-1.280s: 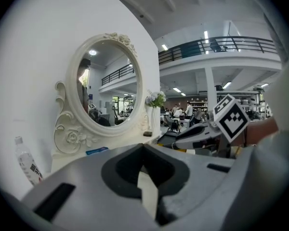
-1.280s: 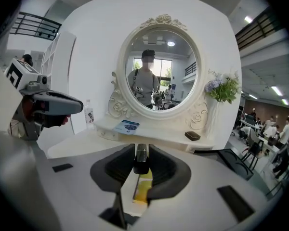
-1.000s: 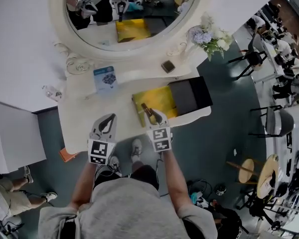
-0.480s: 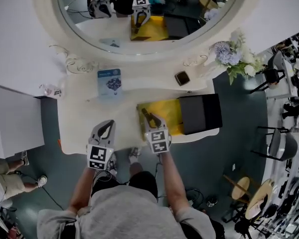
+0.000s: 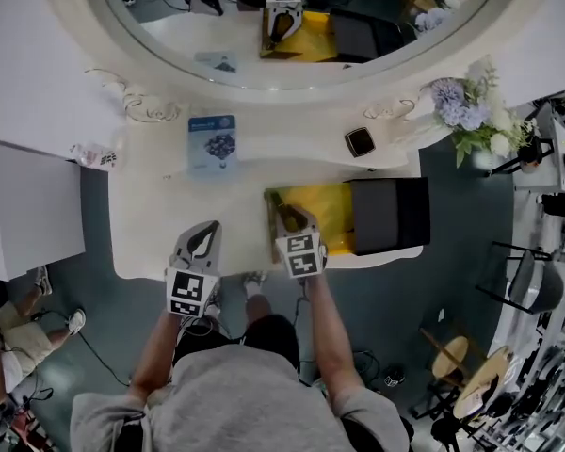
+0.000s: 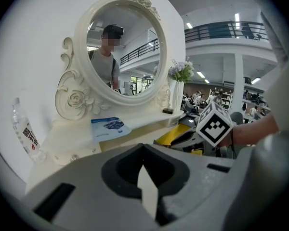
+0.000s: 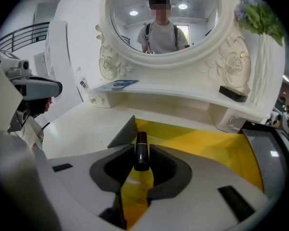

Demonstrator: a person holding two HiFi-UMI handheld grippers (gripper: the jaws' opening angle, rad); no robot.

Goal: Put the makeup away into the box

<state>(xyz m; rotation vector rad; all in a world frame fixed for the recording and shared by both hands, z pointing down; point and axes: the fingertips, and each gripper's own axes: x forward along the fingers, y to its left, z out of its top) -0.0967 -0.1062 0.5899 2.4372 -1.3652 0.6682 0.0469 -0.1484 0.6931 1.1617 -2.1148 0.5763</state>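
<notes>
An open box [image 5: 328, 205] with yellow lining [image 7: 207, 143] lies on the cream dressing table, its black lid [image 5: 388, 217] folded out to the right. My right gripper [image 5: 285, 218] hangs over the box's left end, shut on a slim dark makeup tube [image 7: 141, 150] that points forward between the jaws; the tube [image 5: 280, 209] shows in the head view too. My left gripper [image 5: 207, 230] is over the bare tabletop left of the box, jaws together and holding nothing. In the left gripper view the left gripper [image 6: 144, 150] shows only a thin sliver of table between its fingers.
A blue booklet [image 5: 212, 144] lies on the raised shelf under the oval mirror [image 5: 292, 26]. A small dark compact [image 5: 359, 141] sits on the shelf's right end, next to a vase of flowers [image 5: 471, 111]. A water bottle [image 6: 26, 134] stands at the table's far left.
Both grippers have sunk toward the table. The right one, still gripping the tube, is now lower over the box's left end.
</notes>
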